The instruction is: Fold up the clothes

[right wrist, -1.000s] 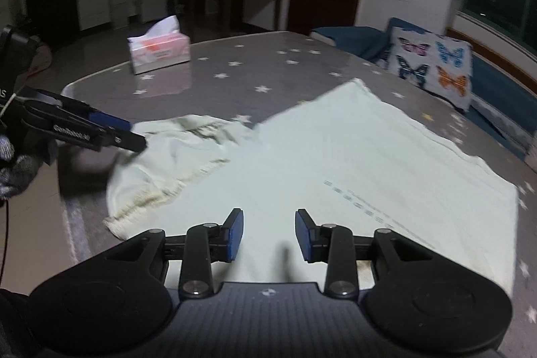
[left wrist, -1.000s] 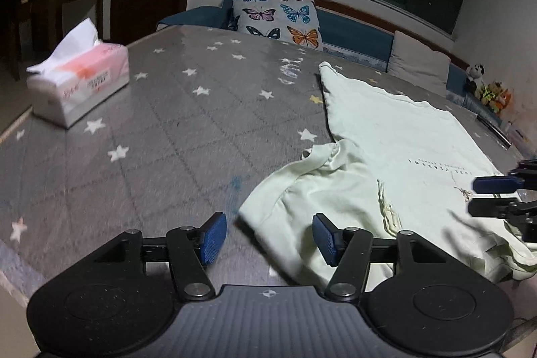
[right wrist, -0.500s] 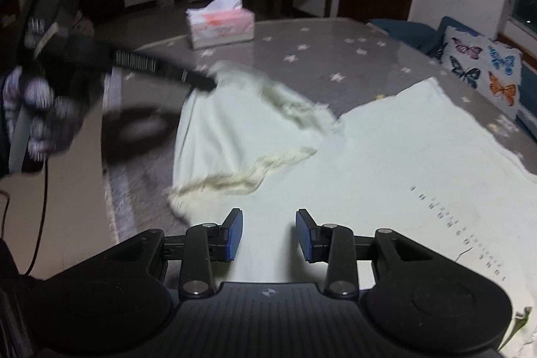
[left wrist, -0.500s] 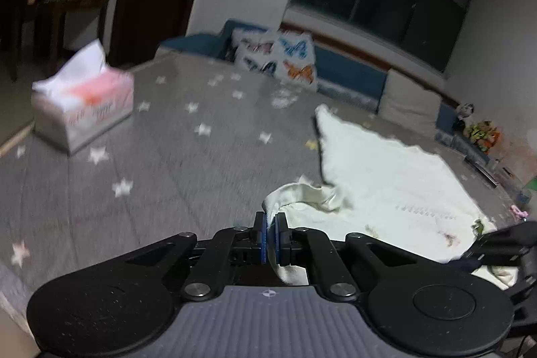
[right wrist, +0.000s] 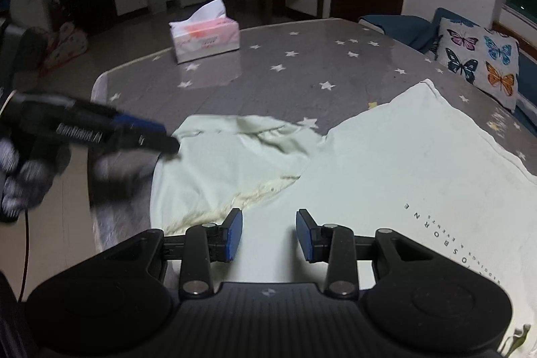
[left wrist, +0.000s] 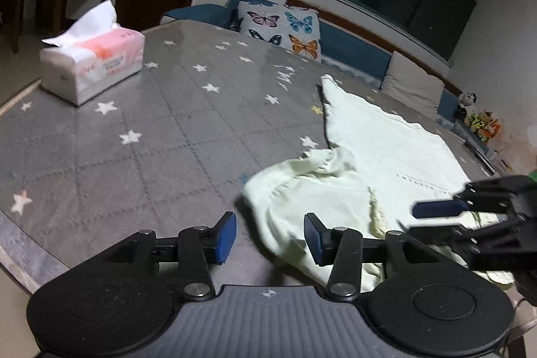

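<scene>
The bench (left wrist: 110, 163), covered in a grey star-print sheet, carried everything. On its right half lay the pale green T-shirt (left wrist: 386, 150), body spread flat with printed lettering facing up, reaching toward the far edge by the butterfly cushion (left wrist: 282, 29). Nearer me, the shirt's sleeve (left wrist: 312, 187) sat rumpled at the bench's near edge, bunched where it joined the body, with its hem showing a frayed yellowish line. A tissue box (left wrist: 94, 62) stood well apart on the far left corner.

I judged the fold to be at its first stage: the body was laid out, but the sleeve was not yet brought over it. The next move called for a pinch at the sleeve's outer edge and a carry across onto the body, keeping the cloth flat so the bunching at the shoulder did not get folded in.

My left gripper (left wrist: 270, 235) hovered low over the near corner of the sleeve, its blue pads parted wide, one to each side of the cloth edge, holding nothing; whether a pad brushed the fabric I could not tell. From the right wrist view it (right wrist: 157, 140) showed blurred at that same sleeve edge.

My right gripper (right wrist: 268, 235) hung above the shirt body near the sleeve seam, pads apart at a middling gap, empty, not pressing the cloth as far as I could see.
</scene>
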